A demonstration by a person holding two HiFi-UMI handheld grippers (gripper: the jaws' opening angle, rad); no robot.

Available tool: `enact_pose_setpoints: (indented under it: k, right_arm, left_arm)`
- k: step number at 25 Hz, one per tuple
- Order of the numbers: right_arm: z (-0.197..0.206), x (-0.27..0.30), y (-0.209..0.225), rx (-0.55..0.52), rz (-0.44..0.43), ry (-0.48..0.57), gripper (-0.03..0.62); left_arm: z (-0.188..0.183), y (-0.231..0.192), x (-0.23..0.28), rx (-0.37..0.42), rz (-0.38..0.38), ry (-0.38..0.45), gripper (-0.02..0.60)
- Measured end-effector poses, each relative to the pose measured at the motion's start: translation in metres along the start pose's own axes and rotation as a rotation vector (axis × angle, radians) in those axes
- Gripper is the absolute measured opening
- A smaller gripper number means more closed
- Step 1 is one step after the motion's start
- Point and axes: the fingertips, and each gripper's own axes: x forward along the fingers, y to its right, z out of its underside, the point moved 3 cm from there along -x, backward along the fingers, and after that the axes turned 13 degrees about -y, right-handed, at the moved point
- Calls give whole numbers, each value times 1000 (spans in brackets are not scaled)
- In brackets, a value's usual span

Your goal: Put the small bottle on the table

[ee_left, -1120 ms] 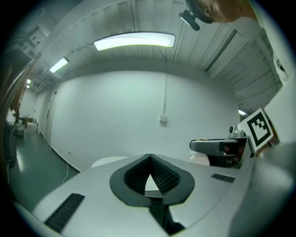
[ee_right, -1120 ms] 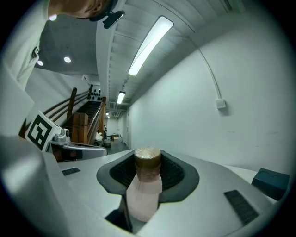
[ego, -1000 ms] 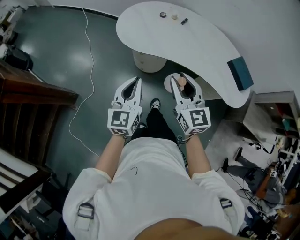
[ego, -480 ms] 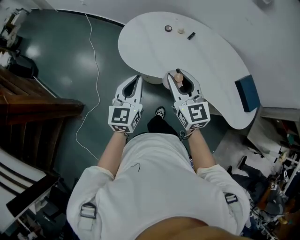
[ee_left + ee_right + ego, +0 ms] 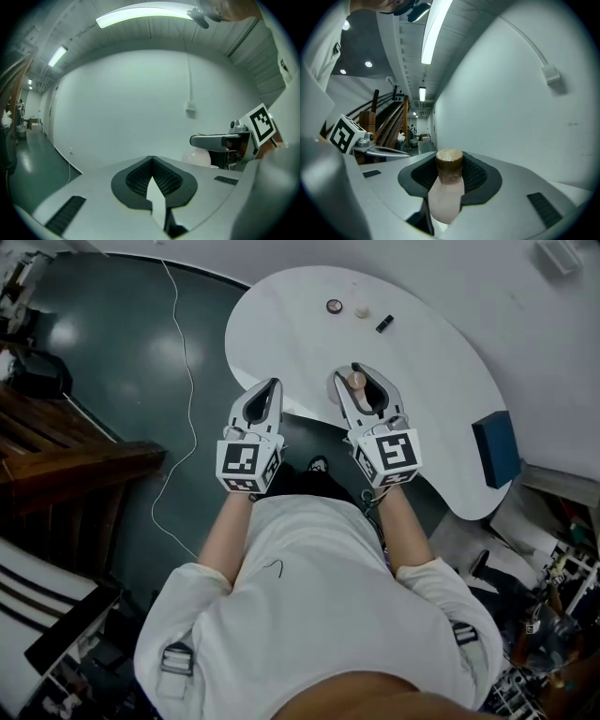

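Right tongs (image 5: pixel 362 372) clamped on bottle (image 5: pixel 449 180), held over table (image 5: pixel 441 362) near edge. Left tongs (image 5: pixel 272 386) closed, empty, alongside. Tip: lower straight, keep bottle upright, base flat on bare spot, then loosen.

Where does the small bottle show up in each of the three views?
Head view: small bottle between the right claw's jaws, over the white table's near edge.
Left gripper view: not clearly in it; right claw at right.
Right gripper view: low centre, gripped between the jaws.
Shared landmark: the right claw.
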Motion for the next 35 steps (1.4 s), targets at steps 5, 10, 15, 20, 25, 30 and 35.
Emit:
enact_pose_setpoints:
  k: [5, 10, 15, 20, 25, 30, 35]
  right_arm:
    - [1, 38, 12, 27, 18, -27, 127]
    - [2, 83, 29, 75, 76, -55, 127]
    - [1, 127, 48, 120, 134, -90, 127]
    - [6, 166, 61, 157, 163, -120, 127]
    - [10, 202, 66, 190, 192, -147, 127]
    - [20, 226, 70, 231, 221, -174, 127]
    - [27, 247, 74, 256, 246, -194, 127]
  left_arm:
    - [-2, -26, 39, 5, 27, -35, 12]
    - [-7, -62, 86, 27, 86, -86, 12]
    - [-13, -91, 132, 46, 151, -142, 12]
    - [-9, -113, 171, 56, 196, -192, 12]
    - [-5, -136, 200, 67, 245, -232, 12]
    - [2, -152, 227, 77, 286, -274, 12]
    - [9, -165, 246, 85, 315, -298, 12]
